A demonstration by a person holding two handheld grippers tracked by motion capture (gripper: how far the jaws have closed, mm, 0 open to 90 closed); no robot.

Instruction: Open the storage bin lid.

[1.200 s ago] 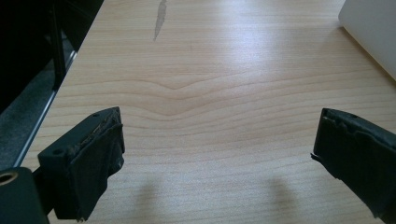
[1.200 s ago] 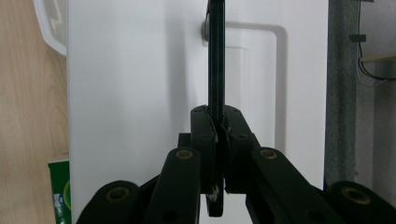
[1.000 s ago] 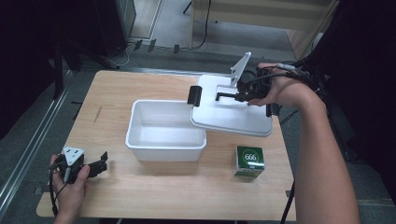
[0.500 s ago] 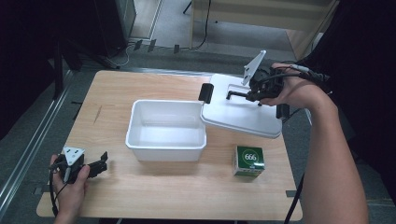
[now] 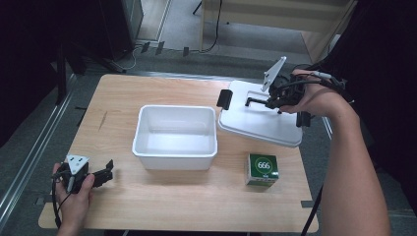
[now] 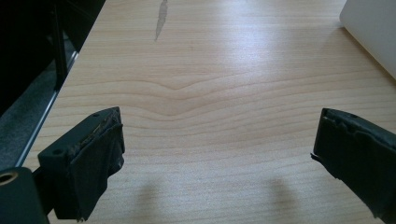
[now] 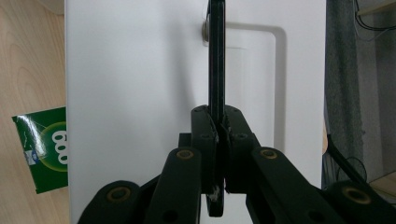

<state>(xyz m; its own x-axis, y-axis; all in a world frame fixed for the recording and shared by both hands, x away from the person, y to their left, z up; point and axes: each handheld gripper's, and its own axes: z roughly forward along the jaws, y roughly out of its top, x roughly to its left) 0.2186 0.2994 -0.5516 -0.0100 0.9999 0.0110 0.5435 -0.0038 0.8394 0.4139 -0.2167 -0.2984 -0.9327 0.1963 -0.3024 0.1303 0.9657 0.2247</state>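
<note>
Jaws of the left gripper [image 5: 101, 173] stand spread wide with nothing between them, low at the front-left corner of the worktop [image 5: 162, 211], held in the person's left hand [image 5: 74, 194]. Its own view gives what the high view can't: bare wood grain between the two black pads [image 6: 100, 156], and a sliver of white tub wall at the top right. White tub [image 5: 175, 136] sits mid-worktop, open side up, nothing seen inside. Well apart from the left gripper. Next right, white lid [image 5: 260, 115], tilted, its left edge near the tub's right rim and carrying a black clip [image 5: 224, 99]; whether lid and tub touch, cannot tell. Lid lies right of the tub, not on it. Green box [image 5: 262, 169] marked 666 stands in front of the lid, near the right front of the worktop. Right gripper [image 5: 273, 101] is above the lid's far right part, in the person's right hand [image 5: 314, 98]. High view only shows a dark tangle there; right gripper view makes it plain: jaws clenched on the lid's thin black handle [image 7: 215, 65], which runs straight up between them, white lid surface behind, green box peeking out at the left edge.
</note>
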